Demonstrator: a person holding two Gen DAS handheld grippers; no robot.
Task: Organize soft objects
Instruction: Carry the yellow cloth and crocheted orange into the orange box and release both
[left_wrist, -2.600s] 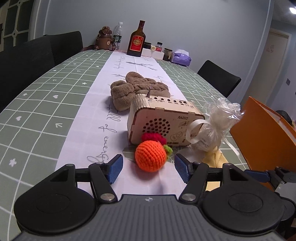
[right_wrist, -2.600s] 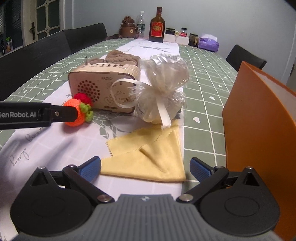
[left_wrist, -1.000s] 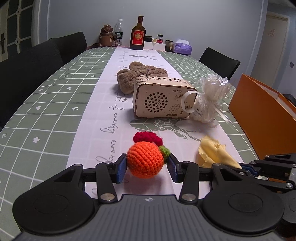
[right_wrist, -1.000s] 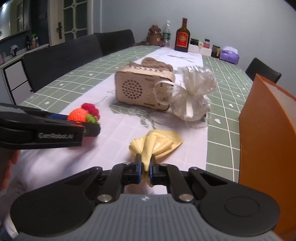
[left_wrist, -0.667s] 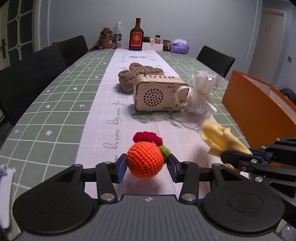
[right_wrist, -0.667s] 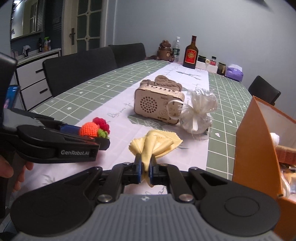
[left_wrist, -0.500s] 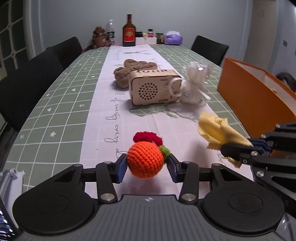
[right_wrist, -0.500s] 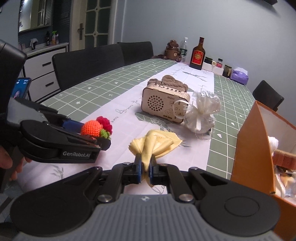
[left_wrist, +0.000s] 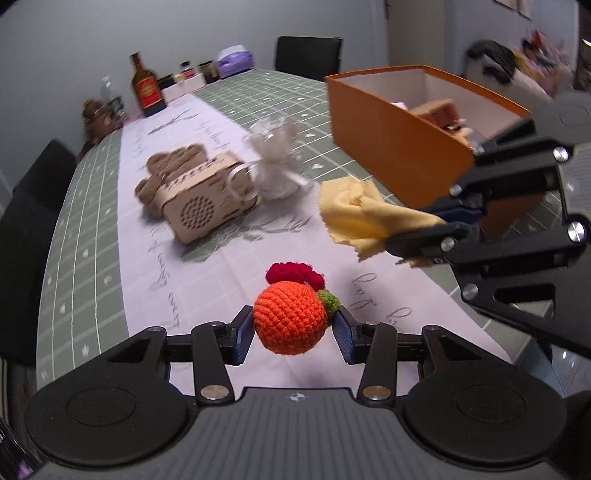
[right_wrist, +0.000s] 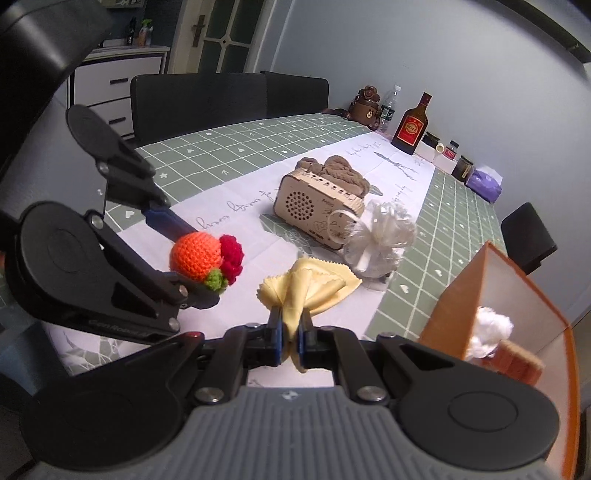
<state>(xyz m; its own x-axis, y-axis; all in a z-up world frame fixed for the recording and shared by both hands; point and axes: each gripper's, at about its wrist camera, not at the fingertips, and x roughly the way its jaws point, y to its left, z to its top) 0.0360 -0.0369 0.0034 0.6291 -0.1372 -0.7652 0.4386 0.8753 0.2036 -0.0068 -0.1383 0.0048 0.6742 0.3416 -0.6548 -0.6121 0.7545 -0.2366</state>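
My left gripper (left_wrist: 293, 328) is shut on an orange crocheted fruit (left_wrist: 290, 317) with a red and green tuft and holds it above the table; it shows in the right wrist view too (right_wrist: 201, 254). My right gripper (right_wrist: 290, 338) is shut on a yellow cloth (right_wrist: 308, 286) and holds it in the air; the cloth also shows in the left wrist view (left_wrist: 362, 218). An orange box (left_wrist: 399, 122) with several soft items inside stands to the right; it also shows in the right wrist view (right_wrist: 476, 295). A brown towel (left_wrist: 173, 166) lies behind the wooden radio.
A wooden radio (left_wrist: 207, 199) and a white wrapped bundle (left_wrist: 277, 166) stand mid-table on the white runner (left_wrist: 229, 266). A bottle (left_wrist: 147, 88), jars and a purple tissue pack (left_wrist: 234, 61) stand at the far end. Black chairs (right_wrist: 229, 99) line the table.
Both grippers have risen and swung toward the orange box, each still holding its item. The box's inside has come further into view.
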